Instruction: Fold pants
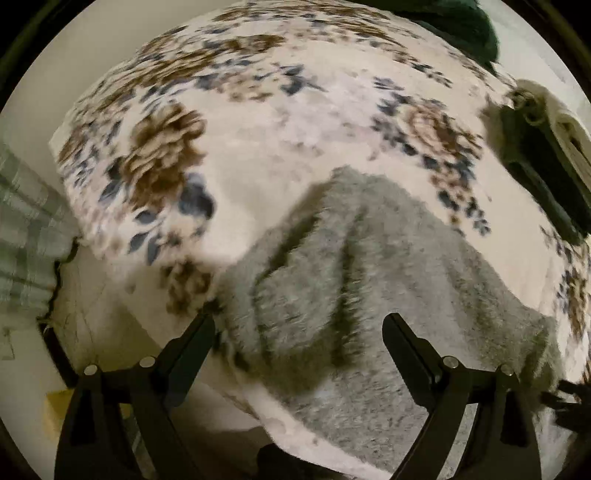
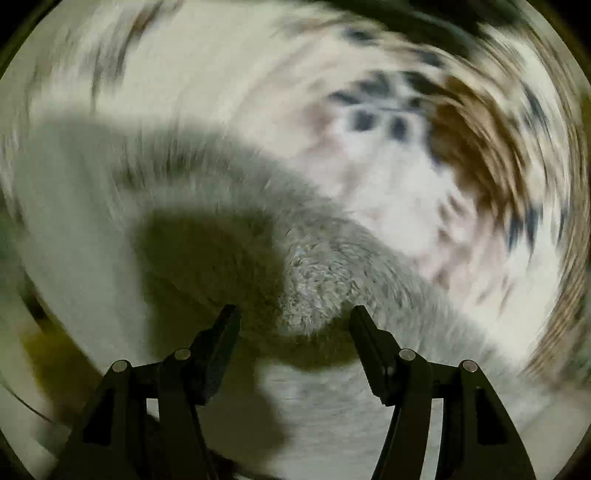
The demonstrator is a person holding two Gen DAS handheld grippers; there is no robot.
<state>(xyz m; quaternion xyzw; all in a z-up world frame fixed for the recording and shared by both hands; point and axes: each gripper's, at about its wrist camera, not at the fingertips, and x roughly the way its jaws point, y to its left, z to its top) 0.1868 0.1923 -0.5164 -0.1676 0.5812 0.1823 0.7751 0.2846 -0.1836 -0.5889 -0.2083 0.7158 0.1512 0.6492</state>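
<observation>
While both cameras smear with blur, I can still read the layout. On the far left of the left wrist view a plaid cloth (image 1: 26,236) hangs at the bed's edge, with a dark cord (image 1: 59,280) running down just beside it. Next comes the floral blanket (image 1: 229,122), white with brown and blue flowers, covering the bed. My left gripper (image 1: 299,325) has its fingers (image 1: 402,336) spread wide, nothing between the pads, hanging above the grey fleece pants (image 1: 354,266), which lie rumpled on the blanket with deep creases. Top right sits something dark green (image 1: 461,26), too blurred to name. At the right edge the other gripper's dark body (image 1: 546,166) pokes in over the blanket, apart from the pants.

Right wrist view: heavy swirl blur. Pants (image 2: 314,288) run from the left across to lower right, a dark shadow on them at centre-left. My right gripper (image 2: 295,314) has fingers (image 2: 365,332) moderately apart, pads clear of the cloth, a fleece bulge just beyond the tips. Floral blanket (image 2: 461,155) fills the right.
</observation>
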